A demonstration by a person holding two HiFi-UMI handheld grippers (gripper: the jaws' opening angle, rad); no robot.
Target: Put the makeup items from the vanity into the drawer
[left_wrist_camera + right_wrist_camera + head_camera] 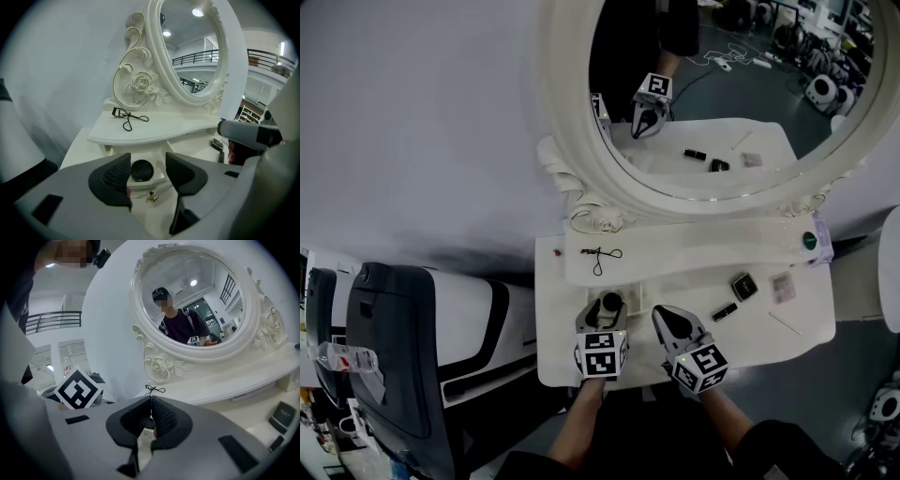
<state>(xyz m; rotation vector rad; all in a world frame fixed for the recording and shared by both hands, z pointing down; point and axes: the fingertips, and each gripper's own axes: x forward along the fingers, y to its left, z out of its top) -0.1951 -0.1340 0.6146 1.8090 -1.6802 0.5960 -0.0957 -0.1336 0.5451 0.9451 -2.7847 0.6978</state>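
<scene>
Left tool point(147, 164): jaws are standing wide apart, gripping nothing. A small round black pot point(141, 170) is showing in the gap between them, ahead of the pads and not touched. The pot seems to be sitting in a small white drawer point(140, 183) pulled out from under the raised shelf point(694, 246); the drawer's gold knob point(152, 198) is showing just below its front edge. I am judging that, not seeing it outright.

Right tool point(151, 420): jaws are closed together, empty, hovering over the front of the worktop point(558, 356) just beside the left tool.

Further out, on the worktop to the right and well apart from both tools:
- a square black compact point(744, 286)
- a short black tube point(724, 312) near it
- a small pinkish flat item point(783, 287)
- a thin pale stick point(785, 323)

On the raised shelf, an eyelash curler point(602, 255) is lying at the left and a green-capped jar point(809, 240) is standing at the far right.

Progress, my estimate: early. One item at most is stowed, if the pot is indeed in the drawer. About six items are waiting outside it. I am expecting the compact and tube to go next with the right tool, which needs opening first.
</scene>
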